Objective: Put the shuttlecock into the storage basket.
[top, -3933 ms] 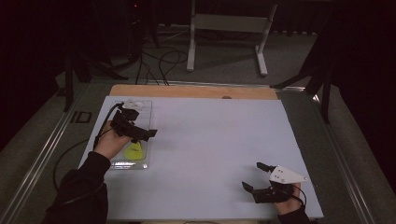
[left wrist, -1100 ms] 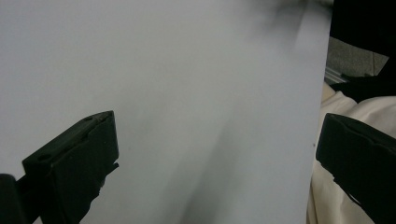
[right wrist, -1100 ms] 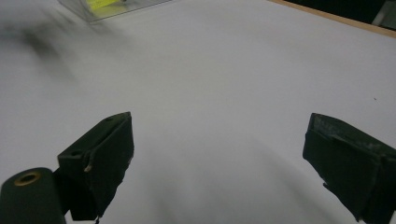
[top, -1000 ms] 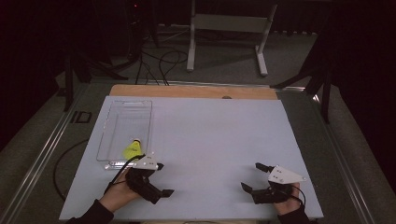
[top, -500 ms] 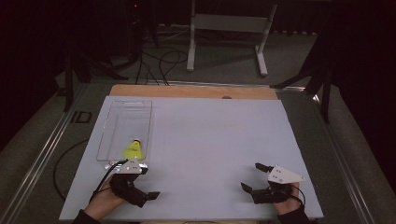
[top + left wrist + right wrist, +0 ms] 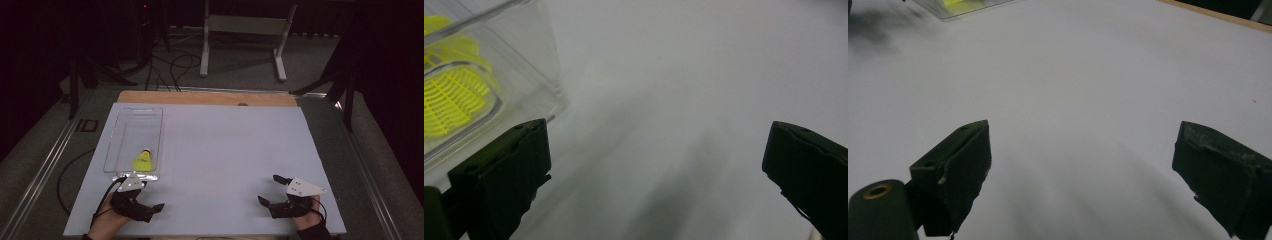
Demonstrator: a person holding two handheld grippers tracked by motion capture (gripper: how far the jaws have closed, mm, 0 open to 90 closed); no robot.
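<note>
A yellow shuttlecock (image 6: 142, 160) lies at the near end of a clear plastic tray (image 6: 131, 131) on the left of the white table. My left gripper (image 6: 150, 195) rests on the table just in front of the tray's near edge, open and holding nothing. In the left gripper view its fingertips (image 6: 656, 165) stand wide apart over bare table, with the tray's corner (image 6: 531, 55) and the shuttlecock (image 6: 454, 95) at upper left. My right gripper (image 6: 270, 189) sits at the near right, open and holding nothing. In the right gripper view (image 6: 1083, 165) the tray (image 6: 968, 6) is far off at top left.
A wooden strip (image 6: 210, 98) runs along the table's far edge. Beyond it, a white metal stand (image 6: 240, 30) and cables (image 6: 170, 65) sit on the floor. A metal rail (image 6: 40, 175) borders the table's left side.
My left gripper has drawn back from over the tray toward the table's near edge, leaving the shuttlecock in the tray. The right gripper has not moved.
</note>
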